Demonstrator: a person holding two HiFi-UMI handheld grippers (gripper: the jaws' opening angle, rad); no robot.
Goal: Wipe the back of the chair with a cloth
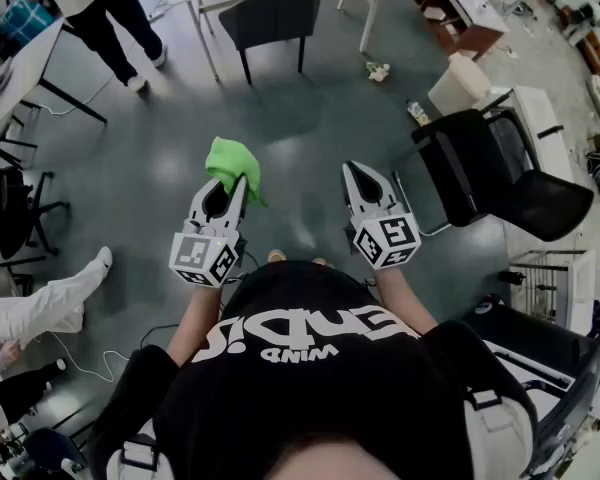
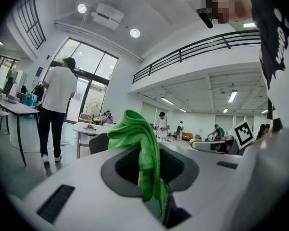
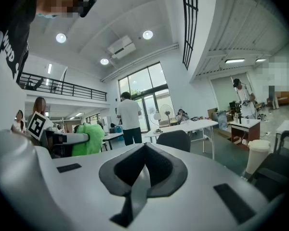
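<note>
My left gripper (image 1: 240,182) is shut on a bright green cloth (image 1: 232,164), which bunches up above the jaw tips. In the left gripper view the cloth (image 2: 140,143) hangs pinched between the closed jaws. My right gripper (image 1: 353,169) is held beside it at the same height, shut with nothing in it (image 3: 142,170). A dark chair (image 1: 271,16) stands ahead at a white table, well beyond both grippers; its back (image 3: 173,140) shows in the right gripper view. Both grippers hover over the floor in front of the person's body.
A black office chair (image 1: 472,164) stands to the right, with a white bin (image 1: 458,83) behind it. A person (image 1: 100,8) stands at the far left by a desk (image 1: 25,63). A seated person's leg (image 1: 55,298) reaches in from the left. Cables lie on the grey floor.
</note>
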